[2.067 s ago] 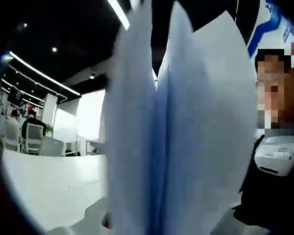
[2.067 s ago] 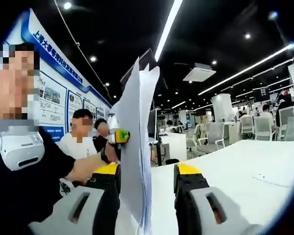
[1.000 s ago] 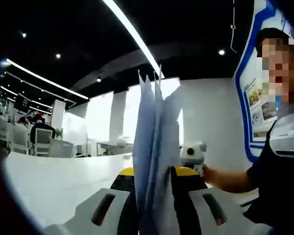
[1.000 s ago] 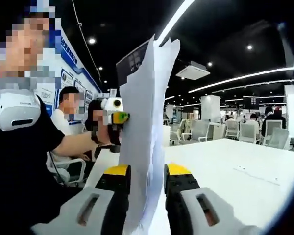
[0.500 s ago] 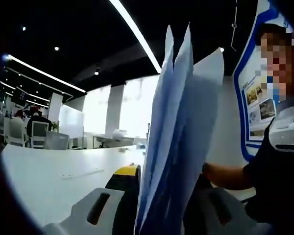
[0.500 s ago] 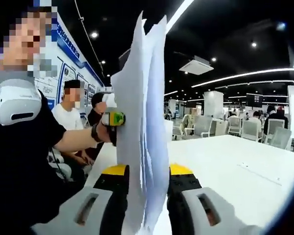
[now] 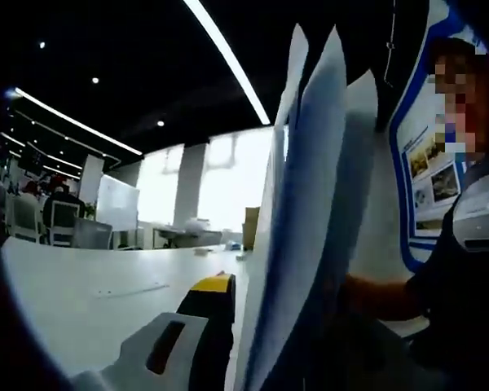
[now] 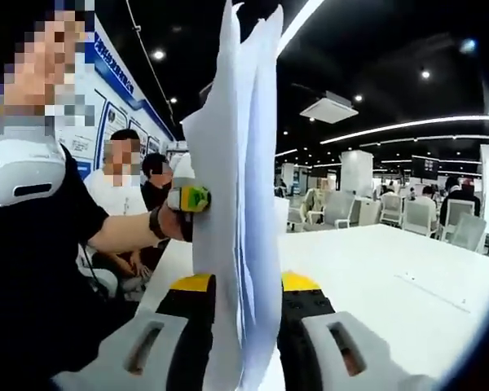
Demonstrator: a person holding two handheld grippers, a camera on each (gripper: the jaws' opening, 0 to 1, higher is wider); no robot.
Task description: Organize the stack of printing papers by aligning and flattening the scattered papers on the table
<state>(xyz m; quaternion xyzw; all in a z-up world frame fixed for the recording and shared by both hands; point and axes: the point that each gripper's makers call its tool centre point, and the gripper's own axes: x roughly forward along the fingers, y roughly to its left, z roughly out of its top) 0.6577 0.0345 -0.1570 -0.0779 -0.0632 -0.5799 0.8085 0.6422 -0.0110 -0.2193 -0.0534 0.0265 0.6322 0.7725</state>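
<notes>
In the right gripper view we see the right gripper (image 8: 240,297) with its two yellow-tipped jaws closed against the stack of papers (image 8: 236,187), which stands upright on edge between them, its top edges uneven and fanned slightly apart. Beyond the sheets, to the left, the left gripper (image 8: 187,198) appears at the far side of the stack, carried by the person's forearm (image 8: 126,232). The white worktop (image 8: 375,277) extends to the right and far behind the papers.

In the left gripper view we see the same stack of papers (image 7: 306,204) rising on edge from the bottom of the frame, its sheets splayed at the top. One yellow-tipped jaw lies just to the left of the sheets; the other is hidden behind them, so we cannot tell how tightly this gripper closes. The worktop (image 7: 90,293) spreads away to the left.
</notes>
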